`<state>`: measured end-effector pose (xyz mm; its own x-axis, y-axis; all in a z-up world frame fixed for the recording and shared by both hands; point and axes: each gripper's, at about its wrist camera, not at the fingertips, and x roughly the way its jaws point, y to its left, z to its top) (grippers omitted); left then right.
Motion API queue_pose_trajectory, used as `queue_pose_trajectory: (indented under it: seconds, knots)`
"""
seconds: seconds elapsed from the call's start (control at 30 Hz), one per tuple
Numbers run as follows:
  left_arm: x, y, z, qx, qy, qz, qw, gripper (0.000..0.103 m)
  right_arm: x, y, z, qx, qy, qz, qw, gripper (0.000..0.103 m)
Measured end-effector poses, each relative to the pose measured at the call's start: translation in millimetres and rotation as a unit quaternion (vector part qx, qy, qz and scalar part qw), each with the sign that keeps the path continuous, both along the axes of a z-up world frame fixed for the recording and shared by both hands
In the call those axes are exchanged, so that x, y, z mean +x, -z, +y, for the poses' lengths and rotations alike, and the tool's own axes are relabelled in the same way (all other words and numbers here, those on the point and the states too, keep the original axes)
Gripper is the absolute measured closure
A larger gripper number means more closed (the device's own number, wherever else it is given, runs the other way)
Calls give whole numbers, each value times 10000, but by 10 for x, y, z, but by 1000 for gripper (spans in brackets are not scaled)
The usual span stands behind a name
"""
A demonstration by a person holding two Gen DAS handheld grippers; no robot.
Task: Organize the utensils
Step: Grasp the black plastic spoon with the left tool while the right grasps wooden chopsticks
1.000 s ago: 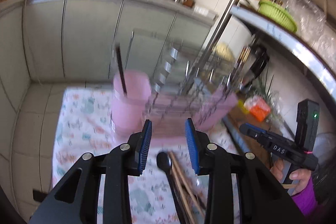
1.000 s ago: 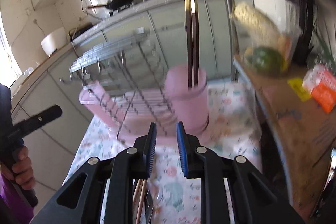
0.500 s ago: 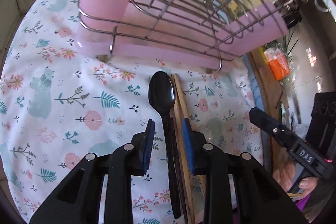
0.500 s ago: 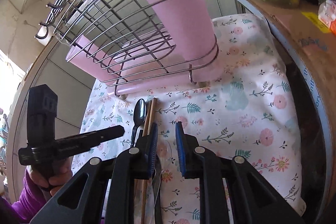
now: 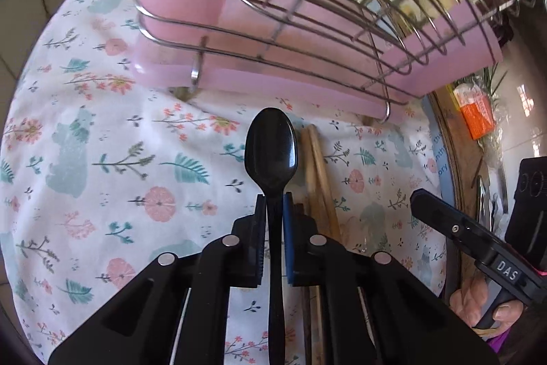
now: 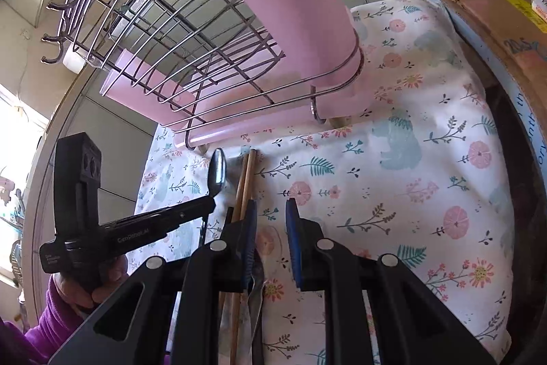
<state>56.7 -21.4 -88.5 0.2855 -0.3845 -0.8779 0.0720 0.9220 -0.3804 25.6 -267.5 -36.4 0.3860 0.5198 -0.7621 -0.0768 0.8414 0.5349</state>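
We see our left tongs (image 5: 274, 214) have just been closing, and now they pinch the thin neck of the shiny black plastic spoon (image 5: 271, 153); the spoon lies on the white cloth with flowers and bears (image 5: 102, 159) that covers the counter, with its bowl pointing at the pink plastic tray with a silver wire dish rack (image 5: 307, 33); just beside the spoon, on its right, lie the brown wooden chopsticks (image 5: 318, 166); a tall pink plastic cup (image 6: 290, 5) stands at one end of the rack; our right tongs (image 6: 270, 221) hang over the cloth with a small gap between the blue pads and nothing in the gap; the chopsticks sit just left of them.
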Motion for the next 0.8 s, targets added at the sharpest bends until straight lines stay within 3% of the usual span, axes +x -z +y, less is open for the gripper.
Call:
queue_pose_trajectory:
  seconds: [0.3, 0.43, 0.6, 0.8]
  knots:
    - [-124, -48, 534, 440, -481, 13, 9979, 94, 335, 236, 321, 257, -278, 547, 9978, 87]
    - [-130, 10, 652, 345, -527, 129, 9979, 94, 469, 325, 440, 275, -370, 752, 9961, 88]
    - [-78, -7, 661, 389, -391, 156, 9984, 94, 582, 415, 582, -27, -445, 885, 9951, 95]
    - [45, 44, 471, 494, -151, 267, 9983, 94, 589, 481, 602, -11, -470, 895, 9949, 97]
